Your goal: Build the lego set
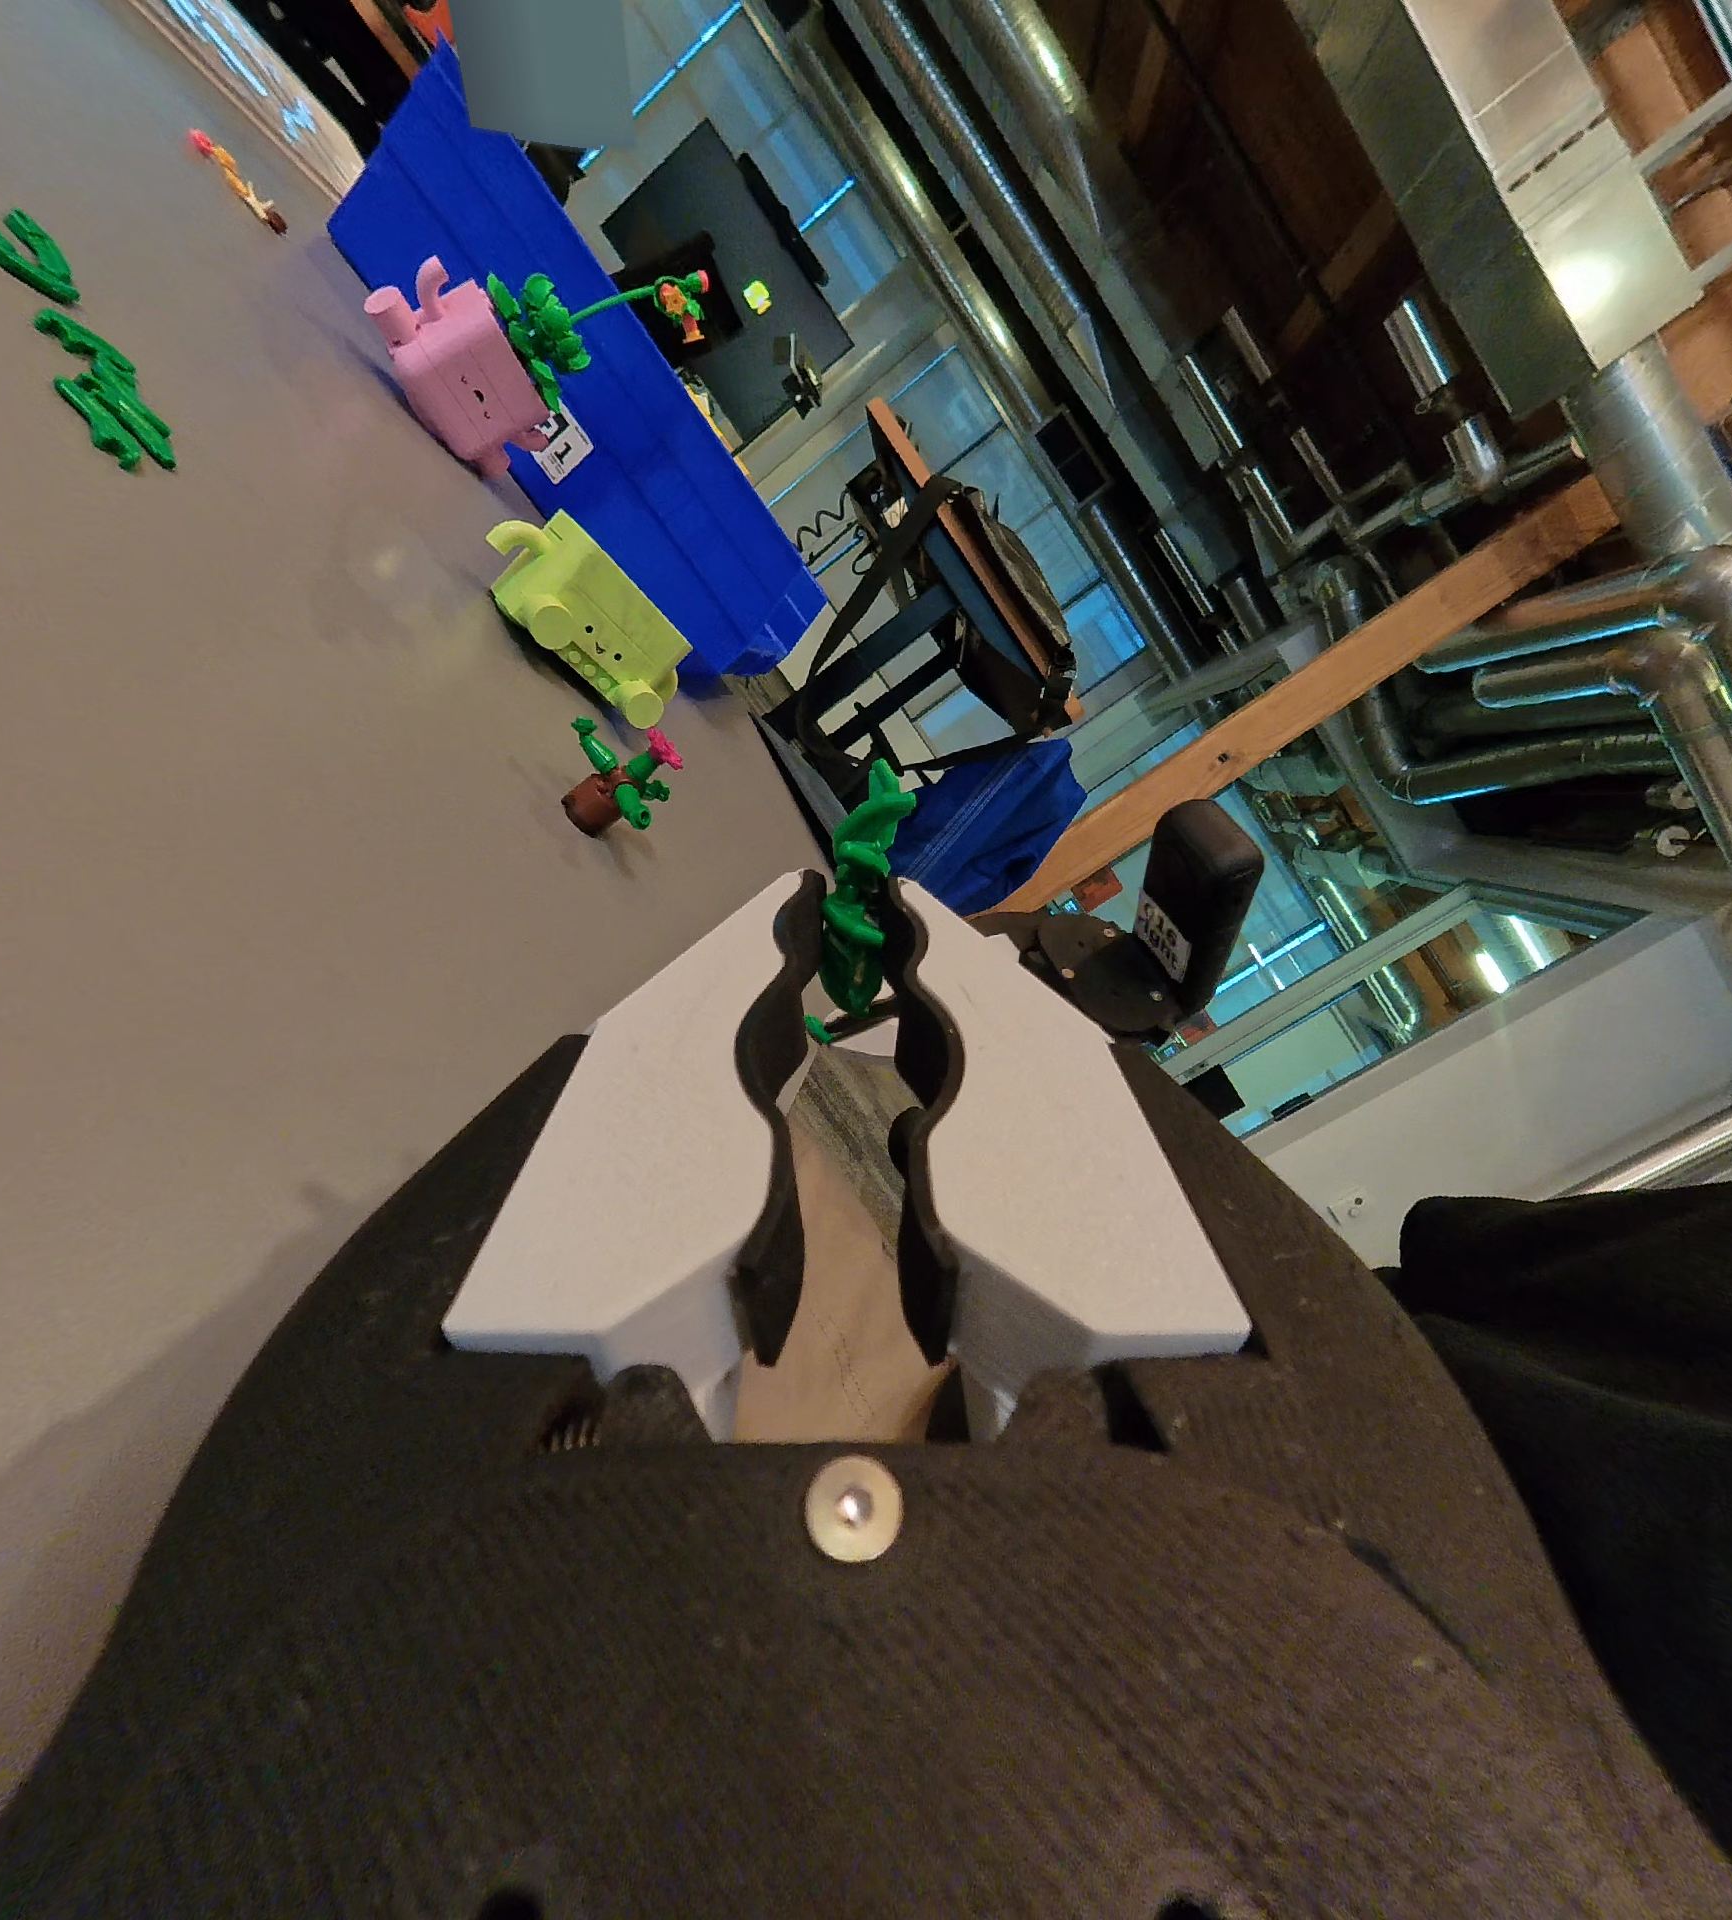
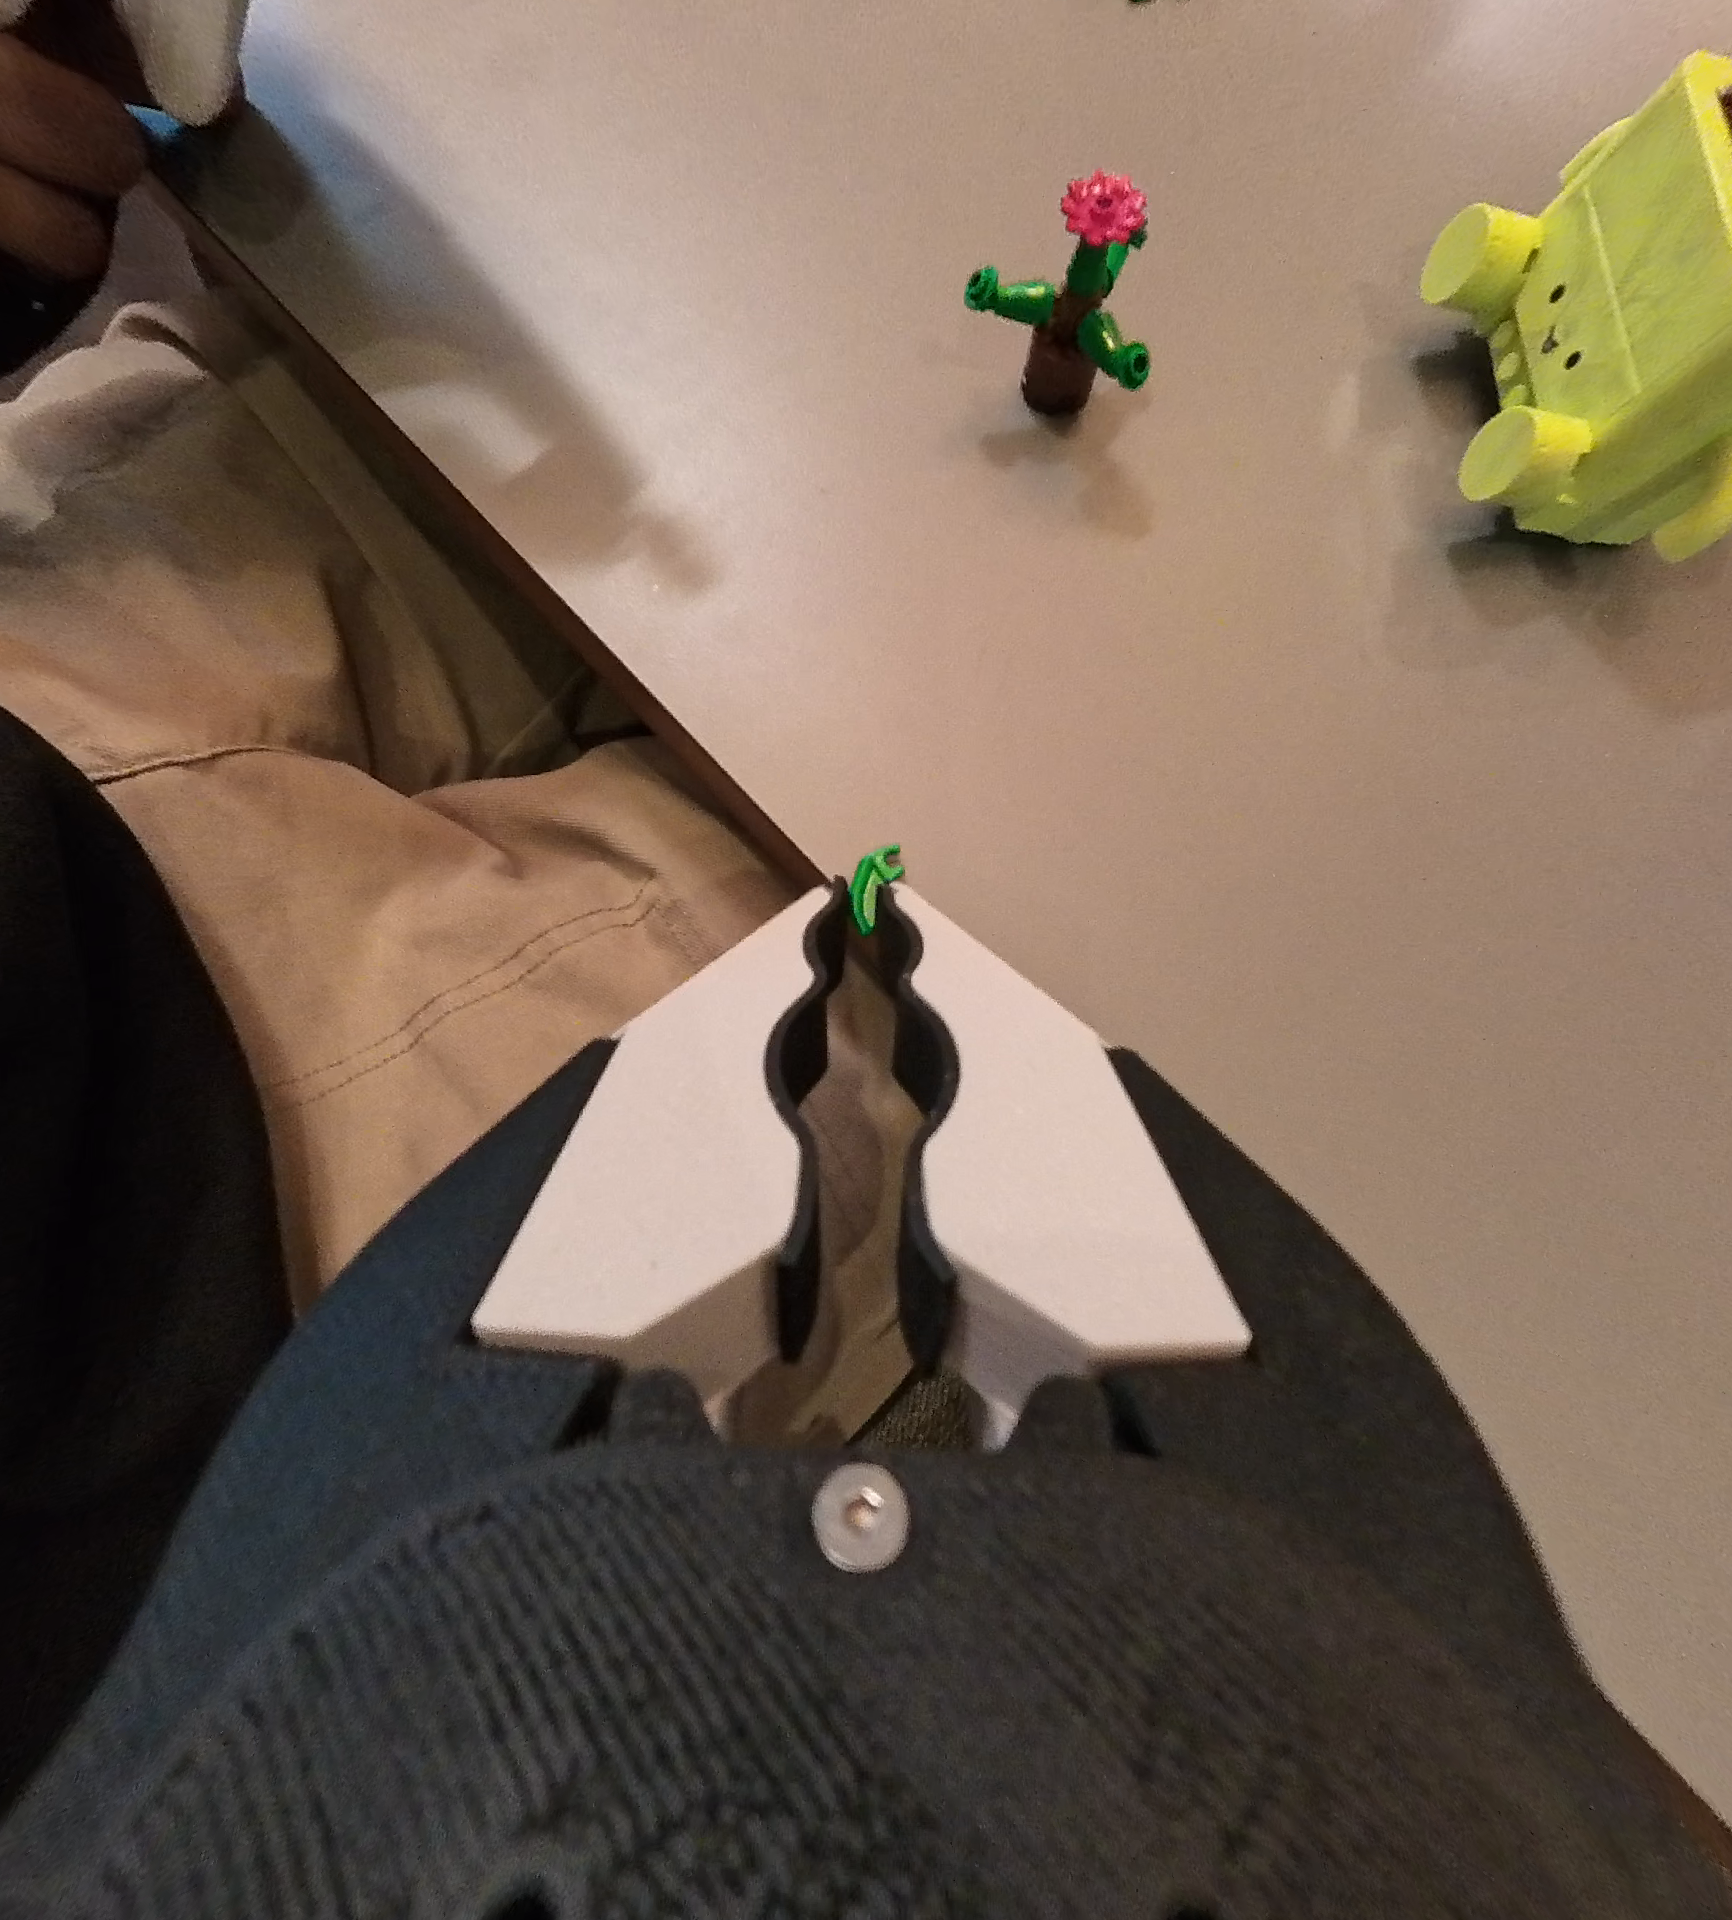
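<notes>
Nearest the lens, the left gripper (image 1: 846,914) is clamped on a leafy green stem (image 1: 860,914), held off the table edge. The right gripper (image 2: 867,904) pinches a small green clip piece (image 2: 872,883) at its very tips (a thin hold, likely to slip). To join them well, line the clip up squarely with the stem and press gently. Farther out on the grey table (image 2: 1257,831) stand a small flowering cactus (image 2: 1075,301) and the lime-green planter (image 2: 1662,343).
</notes>
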Demonstrator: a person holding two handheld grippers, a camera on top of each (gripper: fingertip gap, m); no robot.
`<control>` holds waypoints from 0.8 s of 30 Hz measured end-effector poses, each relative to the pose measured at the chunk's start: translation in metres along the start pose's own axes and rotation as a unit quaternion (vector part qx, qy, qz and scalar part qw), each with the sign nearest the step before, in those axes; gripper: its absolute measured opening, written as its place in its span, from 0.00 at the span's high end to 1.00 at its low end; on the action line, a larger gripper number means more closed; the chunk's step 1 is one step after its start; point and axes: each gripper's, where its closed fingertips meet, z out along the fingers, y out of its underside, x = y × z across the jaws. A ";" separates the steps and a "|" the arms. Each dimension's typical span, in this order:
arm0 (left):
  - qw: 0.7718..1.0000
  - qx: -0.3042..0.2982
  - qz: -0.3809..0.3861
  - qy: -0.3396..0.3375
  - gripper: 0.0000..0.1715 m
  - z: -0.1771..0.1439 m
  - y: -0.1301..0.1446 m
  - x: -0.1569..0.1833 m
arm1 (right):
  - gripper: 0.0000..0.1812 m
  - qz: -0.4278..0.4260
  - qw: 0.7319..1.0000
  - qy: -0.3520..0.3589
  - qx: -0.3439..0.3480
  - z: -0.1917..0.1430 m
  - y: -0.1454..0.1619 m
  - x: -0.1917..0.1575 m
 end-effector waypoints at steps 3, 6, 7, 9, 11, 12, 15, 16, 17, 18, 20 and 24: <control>1.000 -0.001 0.001 0.000 0.95 0.000 0.000 0.000 | 0.95 0.001 1.000 -0.006 0.012 -0.004 -0.004 -0.002; 1.000 -0.001 0.001 0.000 0.95 0.000 0.000 0.000 | 0.92 -0.003 1.000 -0.002 0.013 -0.004 -0.002 -0.001; 1.000 -0.001 0.001 0.000 0.95 0.001 0.001 0.000 | 0.92 -0.004 1.000 0.001 0.011 -0.003 -0.001 0.000; 1.000 -0.001 0.001 0.000 0.95 0.000 0.000 0.000 | 0.93 -0.007 1.000 0.004 0.009 -0.001 0.001 -0.001; 1.000 -0.001 0.000 0.000 0.95 0.000 0.000 0.000 | 0.94 -0.008 1.000 0.005 0.010 0.000 0.001 -0.001; 1.000 -0.001 0.001 0.000 0.95 0.000 0.000 0.000 | 0.94 -0.006 1.000 0.004 0.014 -0.001 0.000 -0.001; 1.000 0.000 0.000 0.000 0.95 0.000 0.000 0.000 | 0.95 -0.002 0.999 0.002 0.035 -0.009 -0.005 0.000; 1.000 0.000 0.000 0.001 0.95 0.000 0.000 0.000 | 0.96 -0.003 0.999 -0.005 0.041 -0.013 -0.006 -0.002; 1.000 -0.001 0.000 0.001 0.95 0.000 0.000 0.000 | 0.97 -0.006 0.999 -0.018 0.043 -0.015 -0.006 -0.007; 1.000 -0.001 0.000 0.001 0.95 0.000 0.000 0.000 | 0.98 -0.010 0.999 -0.034 0.035 -0.015 -0.001 -0.014; 1.000 -0.001 -0.001 0.002 0.95 0.001 0.001 0.000 | 0.95 -0.014 0.999 -0.036 -0.004 -0.009 0.016 -0.020; 1.000 -0.003 -0.001 0.004 0.95 0.001 0.003 0.002 | 0.93 -0.010 0.999 -0.029 -0.019 0.003 0.029 -0.019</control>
